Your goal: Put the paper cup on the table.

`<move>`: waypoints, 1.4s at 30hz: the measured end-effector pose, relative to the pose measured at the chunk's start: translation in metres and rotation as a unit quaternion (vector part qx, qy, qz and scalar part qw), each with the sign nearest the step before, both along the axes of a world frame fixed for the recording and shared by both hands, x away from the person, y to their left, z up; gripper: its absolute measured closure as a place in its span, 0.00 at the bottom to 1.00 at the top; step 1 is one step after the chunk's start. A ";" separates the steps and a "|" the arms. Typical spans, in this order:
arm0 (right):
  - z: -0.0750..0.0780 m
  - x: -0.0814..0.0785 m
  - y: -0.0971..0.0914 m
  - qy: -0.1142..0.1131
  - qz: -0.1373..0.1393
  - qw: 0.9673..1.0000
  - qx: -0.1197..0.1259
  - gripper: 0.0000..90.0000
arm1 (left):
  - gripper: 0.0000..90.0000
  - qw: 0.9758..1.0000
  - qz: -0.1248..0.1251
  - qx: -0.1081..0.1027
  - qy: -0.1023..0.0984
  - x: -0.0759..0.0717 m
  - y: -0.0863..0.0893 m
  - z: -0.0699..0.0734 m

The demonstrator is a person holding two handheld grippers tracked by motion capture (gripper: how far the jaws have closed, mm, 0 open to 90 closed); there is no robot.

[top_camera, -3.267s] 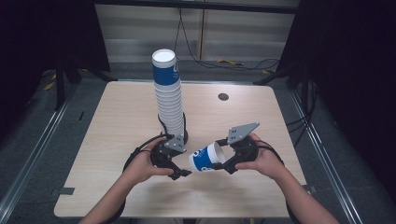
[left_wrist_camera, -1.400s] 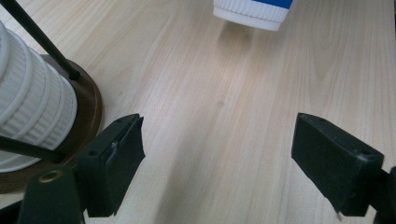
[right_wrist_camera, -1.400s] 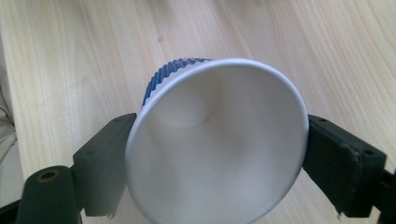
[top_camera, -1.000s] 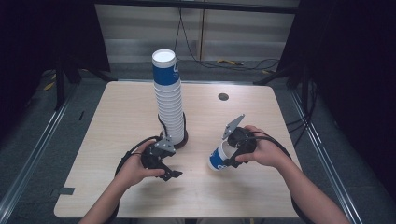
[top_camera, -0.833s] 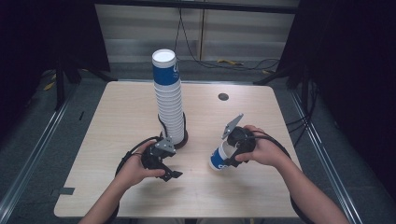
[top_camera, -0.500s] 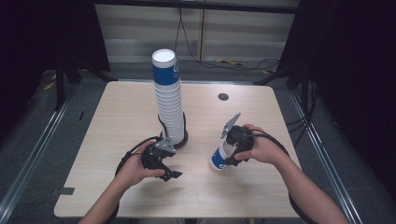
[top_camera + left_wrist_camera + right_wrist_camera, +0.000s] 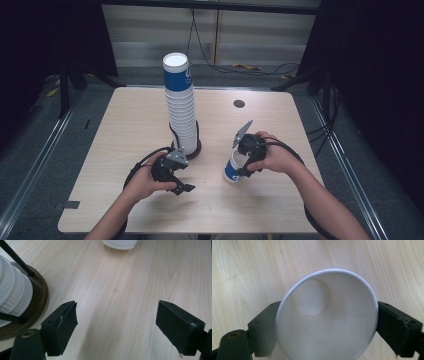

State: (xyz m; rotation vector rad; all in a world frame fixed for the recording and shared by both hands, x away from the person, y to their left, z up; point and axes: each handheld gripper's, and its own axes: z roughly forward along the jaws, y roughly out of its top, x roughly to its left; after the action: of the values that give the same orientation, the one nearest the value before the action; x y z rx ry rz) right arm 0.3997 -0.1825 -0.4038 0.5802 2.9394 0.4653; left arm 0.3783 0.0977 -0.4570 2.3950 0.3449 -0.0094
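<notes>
A tall stack of blue-and-white paper cups stands on a round brown base at the table's middle. My right gripper is shut on a single blue-and-white cup, which is nearly upright with its mouth up and its bottom at or just above the tabletop. In the right gripper view the cup's white inside sits between the two jaws. My left gripper stands open in front of the stack, low over bare wood. Its view shows the stack's base at the left and the cup's bottom at the top.
The wooden table has a small dark round disc at the far right. Black cables loop from the left gripper by the stack's base. Dark floor and metal rails surround the table.
In the oldest frame the cup lay between both grippers; now the left gripper has drawn back left without it, and the right has turned it upright. Over the last second hardly anything moved.
</notes>
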 end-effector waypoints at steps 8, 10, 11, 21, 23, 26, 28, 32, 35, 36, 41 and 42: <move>-0.001 0.001 0.003 0.004 0.003 1.000 0.008 0.13 | 0.19 1.000 0.003 -0.001 0.003 0.000 0.000 0.000; -0.001 0.001 0.003 0.003 0.007 1.000 0.010 0.13 | 0.19 1.000 -0.001 -0.001 0.001 0.000 0.000 -0.001; -0.001 0.001 0.004 0.005 0.007 1.000 0.011 0.13 | 0.19 1.000 -0.001 -0.001 0.002 0.000 0.000 -0.001; -0.003 0.001 0.007 0.001 0.017 1.000 0.020 0.13 | 0.19 1.000 0.006 -0.007 0.002 -0.001 0.001 -0.001; -0.004 0.000 0.007 0.001 0.017 1.000 0.026 0.13 | 0.19 1.000 0.006 -0.007 0.003 -0.001 0.001 -0.001; -0.005 -0.002 0.007 -0.002 0.015 0.999 0.033 0.13 | 0.19 1.000 0.007 -0.003 0.004 -0.001 0.002 0.000; -0.005 -0.003 0.006 -0.002 0.016 0.999 0.042 0.14 | 0.19 1.000 0.006 -0.001 0.006 -0.001 0.002 0.000; -0.010 -0.006 0.005 -0.005 0.025 0.998 0.055 0.14 | 0.19 1.000 0.004 0.001 0.005 -0.001 0.002 0.000; -0.014 -0.008 0.004 -0.004 0.027 0.998 0.060 0.14 | 0.19 1.000 0.002 0.003 0.004 -0.001 0.002 0.000; -0.015 -0.009 0.004 -0.003 0.025 0.998 0.066 0.14 | 0.19 1.000 0.002 0.004 0.003 -0.001 0.002 0.000; -0.018 -0.012 0.001 -0.007 0.022 0.997 0.078 0.14 | 0.19 1.000 0.007 -0.003 0.002 -0.001 0.001 -0.001; -0.018 -0.012 0.000 -0.008 0.021 0.996 0.081 0.14 | 0.19 1.000 0.006 0.001 0.002 -0.001 0.002 -0.001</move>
State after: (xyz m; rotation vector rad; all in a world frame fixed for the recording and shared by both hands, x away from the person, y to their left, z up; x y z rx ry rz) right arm 0.3878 -0.1826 -0.4220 0.5303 2.9216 0.7158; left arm 0.3775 0.0996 -0.4581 2.3958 0.3621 -0.0093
